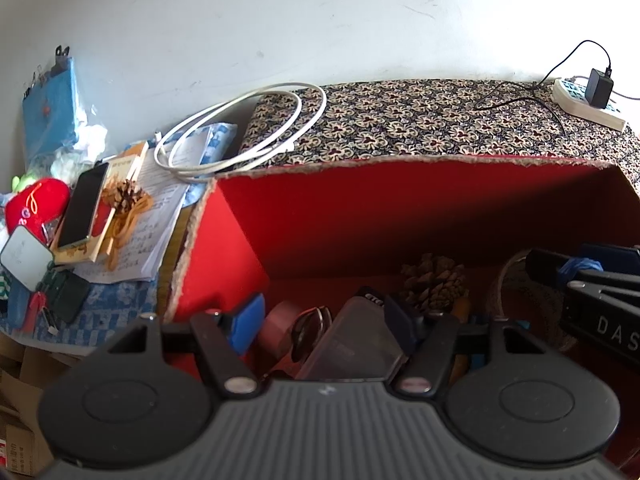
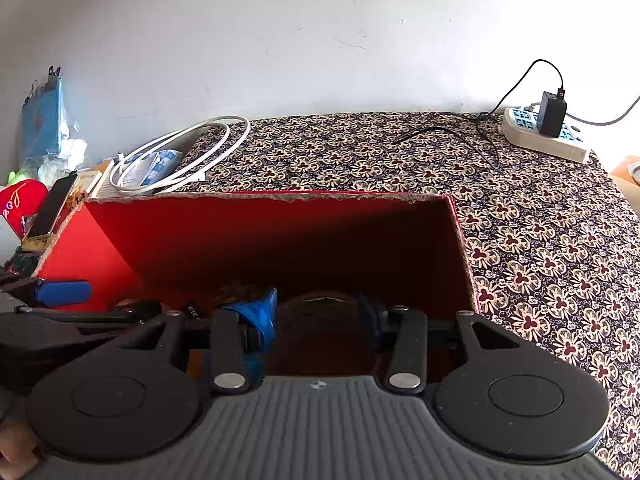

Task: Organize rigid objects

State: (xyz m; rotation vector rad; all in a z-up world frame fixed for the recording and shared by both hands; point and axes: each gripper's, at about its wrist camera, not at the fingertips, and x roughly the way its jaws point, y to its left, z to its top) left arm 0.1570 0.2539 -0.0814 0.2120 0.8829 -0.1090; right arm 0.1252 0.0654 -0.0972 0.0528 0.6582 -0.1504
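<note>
A red box stands open on the patterned table; it also shows in the right wrist view. Inside it lie a pine cone, a clear plastic case, a pink cylinder, a round dark object and a woven bowl. My left gripper hangs over the box, jaws wide apart around the case without gripping it. My right gripper is lowered into the box with its blue pads on either side of the brown woven bowl, appearing to hold it.
Left of the box lie a coiled white cable, a phone on a book, a second pine cone, papers, a red plush and a blue bag. A power strip with a black charger sits at the back right.
</note>
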